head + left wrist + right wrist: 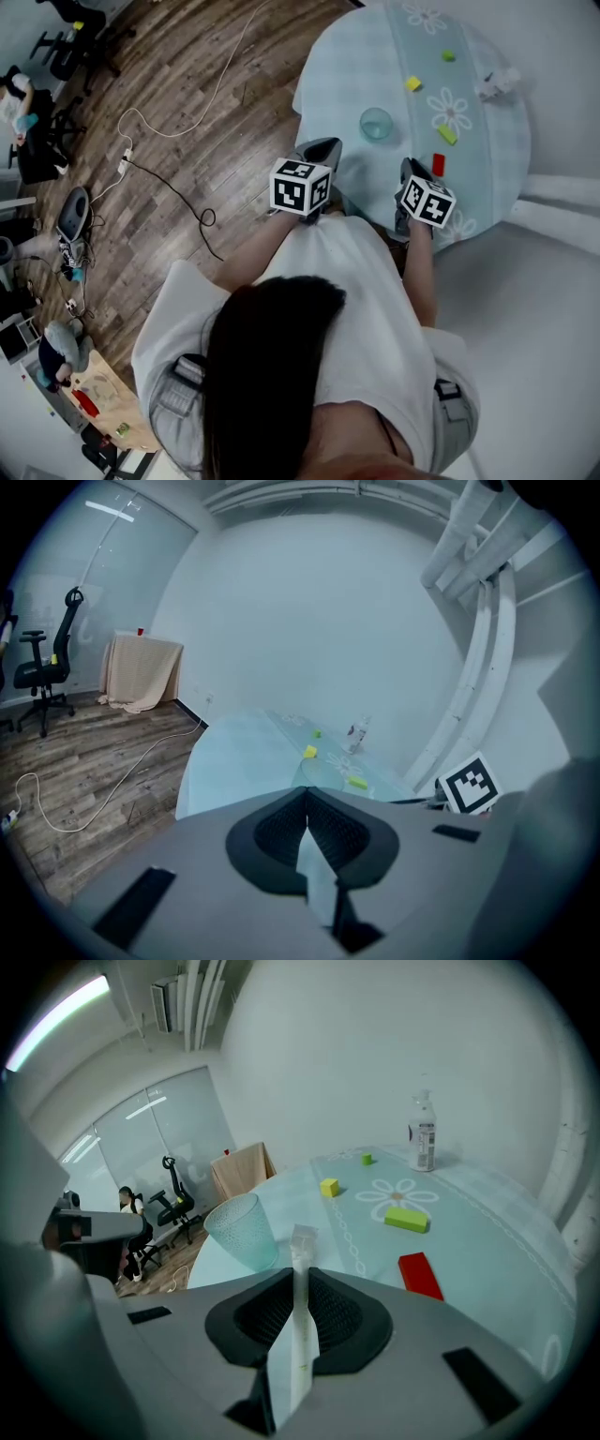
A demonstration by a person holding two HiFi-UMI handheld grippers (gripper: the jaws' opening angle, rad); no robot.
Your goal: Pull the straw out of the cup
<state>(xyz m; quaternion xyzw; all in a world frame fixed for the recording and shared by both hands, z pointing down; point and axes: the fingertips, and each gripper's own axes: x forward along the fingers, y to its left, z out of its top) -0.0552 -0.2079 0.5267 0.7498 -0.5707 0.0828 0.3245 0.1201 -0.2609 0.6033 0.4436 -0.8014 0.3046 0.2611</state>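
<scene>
The right gripper (302, 1274), at the lower centre of its own view, is clamping its jaws on the straw (298, 1330), whose tip is sticking out past them, clear of the cup (242, 1232). The cup is standing upright on the round table (506, 1241), just left of the straw's tip. The left gripper (307, 794) is keeping its jaws together with nothing between them, pointing across the table's near edge. A red block (419, 1274) is lying to the right, below a green block (406, 1220).
</scene>
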